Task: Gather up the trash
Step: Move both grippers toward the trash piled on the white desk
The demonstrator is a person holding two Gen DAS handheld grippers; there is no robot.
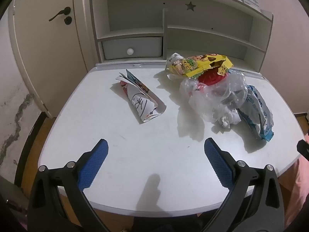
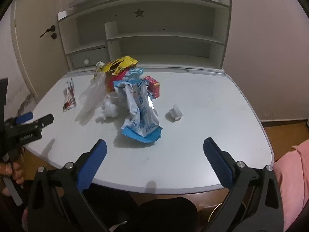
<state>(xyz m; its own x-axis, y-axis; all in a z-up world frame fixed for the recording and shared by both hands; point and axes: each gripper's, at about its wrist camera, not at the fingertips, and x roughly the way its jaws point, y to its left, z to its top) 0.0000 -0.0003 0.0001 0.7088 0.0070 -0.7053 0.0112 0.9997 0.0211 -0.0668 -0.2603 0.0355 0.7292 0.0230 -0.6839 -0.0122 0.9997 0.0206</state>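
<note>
The left gripper [image 1: 156,147] hovers over the near edge of the white desk [image 1: 135,164], its blue-padded fingers spread wide with nothing between them. The right gripper [image 2: 154,145] hangs over the near edge as well, likewise released and empty. Trash lies scattered on the desk. A folded printed paper [image 1: 142,98] rests alone toward the left-centre, apart from the main heap. The heap sits right of it: a torn yellow snack box [image 1: 200,64] at the back, on top of a red item, with a crumpled clear plastic bag [image 1: 214,94] in front and touching it. A crumpled white paper wad [image 1: 228,119] lies at the near foot of the bag. A blue and white wrapper [image 2: 139,106] leans against the heap on its right side, its torn end nearest the camera. A small red carton [image 2: 154,87] sits behind that wrapper. A small white scrap [image 2: 175,113] lies by itself further right. Behind the desk stands a shelf unit [image 1: 193,29] with a drawer [image 1: 132,47].
</note>
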